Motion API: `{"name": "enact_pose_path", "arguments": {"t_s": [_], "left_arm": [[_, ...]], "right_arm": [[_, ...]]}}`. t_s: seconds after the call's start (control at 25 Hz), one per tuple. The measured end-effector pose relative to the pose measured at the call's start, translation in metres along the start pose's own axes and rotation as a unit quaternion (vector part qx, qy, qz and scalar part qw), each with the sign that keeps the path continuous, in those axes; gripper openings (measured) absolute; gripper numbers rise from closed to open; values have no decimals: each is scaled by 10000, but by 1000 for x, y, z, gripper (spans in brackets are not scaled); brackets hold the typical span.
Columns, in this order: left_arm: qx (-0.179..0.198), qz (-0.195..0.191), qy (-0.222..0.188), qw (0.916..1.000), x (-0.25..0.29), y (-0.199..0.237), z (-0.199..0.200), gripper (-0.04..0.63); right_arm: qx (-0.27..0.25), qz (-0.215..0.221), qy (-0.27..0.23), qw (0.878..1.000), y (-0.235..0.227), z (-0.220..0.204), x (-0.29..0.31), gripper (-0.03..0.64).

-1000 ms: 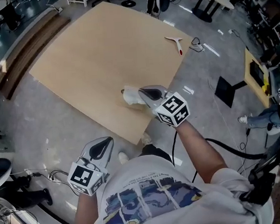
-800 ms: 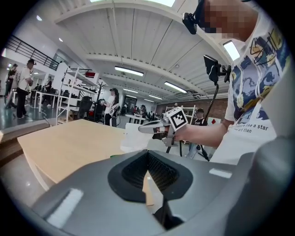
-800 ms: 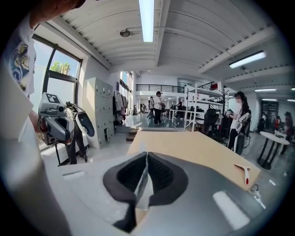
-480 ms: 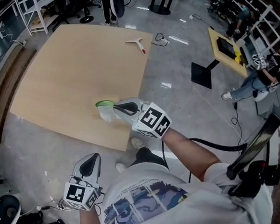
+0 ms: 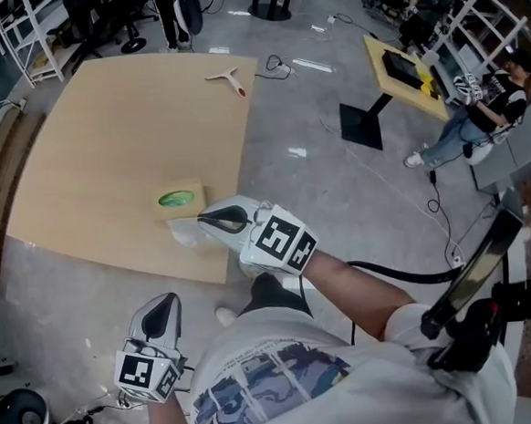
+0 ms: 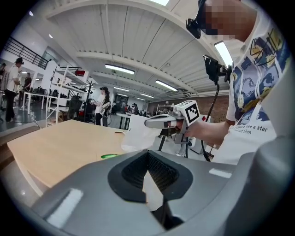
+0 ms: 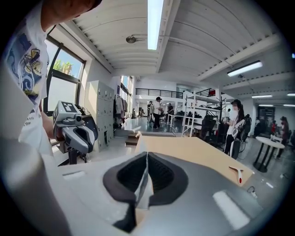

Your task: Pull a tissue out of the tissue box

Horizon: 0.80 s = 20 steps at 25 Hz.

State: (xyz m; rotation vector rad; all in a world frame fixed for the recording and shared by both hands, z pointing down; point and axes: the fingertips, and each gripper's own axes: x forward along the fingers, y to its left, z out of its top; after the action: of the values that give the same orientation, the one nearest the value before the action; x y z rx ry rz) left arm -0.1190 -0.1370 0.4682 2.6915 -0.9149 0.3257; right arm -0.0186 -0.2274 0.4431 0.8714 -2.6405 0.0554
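Observation:
The tissue box (image 5: 179, 202) is a tan box with a green oval slot (image 5: 175, 199), near the front edge of the wooden table (image 5: 104, 137). My right gripper (image 5: 204, 220) is shut on a white tissue (image 5: 184, 231) that hangs free just in front of the box. From the left gripper view the tissue (image 6: 137, 132) droops from the right gripper (image 6: 148, 122), with the green slot (image 6: 109, 156) below it. A strip of tissue (image 7: 143, 183) shows between the right jaws. My left gripper (image 5: 162, 308) hangs low off the table, shut and holding nothing.
A white and red tool (image 5: 227, 78) lies at the table's far edge. On the floor to the right are a black stand base (image 5: 361, 124), cables and a yellow table (image 5: 403, 69). A person (image 5: 473, 112) sits at the far right.
The right gripper has drawn back toward the table's near edge and risen, taking the tissue off the box so the green slot shows. The left gripper has hardly moved.

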Motion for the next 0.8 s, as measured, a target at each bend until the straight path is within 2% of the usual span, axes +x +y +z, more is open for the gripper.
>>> {"name": "enact_pose_path", "arguments": {"t_s": [0.8], "left_arm": [[50,-176,48,9998,4,-13,0,2]], "right_arm": [[-172,73,-20,9998,29,10,-28,3]]}}
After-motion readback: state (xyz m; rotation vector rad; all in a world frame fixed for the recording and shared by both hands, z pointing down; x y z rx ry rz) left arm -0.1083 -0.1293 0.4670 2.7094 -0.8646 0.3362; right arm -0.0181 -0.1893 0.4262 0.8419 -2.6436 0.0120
